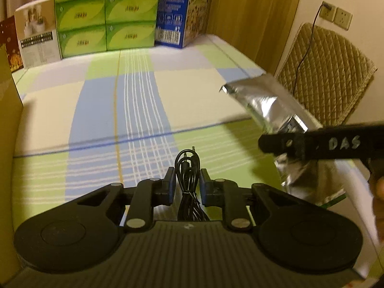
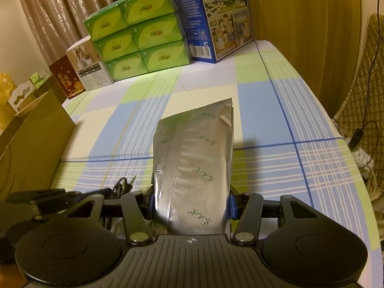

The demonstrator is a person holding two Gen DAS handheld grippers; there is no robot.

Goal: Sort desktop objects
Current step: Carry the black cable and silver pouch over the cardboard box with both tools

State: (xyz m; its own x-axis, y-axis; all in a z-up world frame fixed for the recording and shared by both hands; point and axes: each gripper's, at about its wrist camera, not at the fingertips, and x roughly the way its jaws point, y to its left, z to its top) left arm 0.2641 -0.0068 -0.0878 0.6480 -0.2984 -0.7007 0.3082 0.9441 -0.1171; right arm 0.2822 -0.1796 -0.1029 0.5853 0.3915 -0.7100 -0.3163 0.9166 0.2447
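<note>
In the left wrist view, the left gripper (image 1: 187,187) has its 2 fingers closed on a coiled black cable (image 1: 187,168), held above the checked tablecloth (image 1: 96,110). The cable is light and floppy, so its loose loops and plugs may swing or snag; gripping across the bundled middle looks the safest hold. In the right wrist view, the right gripper (image 2: 192,201) clamps a silver foil pouch (image 2: 194,158) by its lower part, with the pouch raised over the cloth. The foil looks slick and crushable, probably light, so a firm pinch near the flat end seems best. A cardboard box (image 2: 36,144) stands at the left.
</note>
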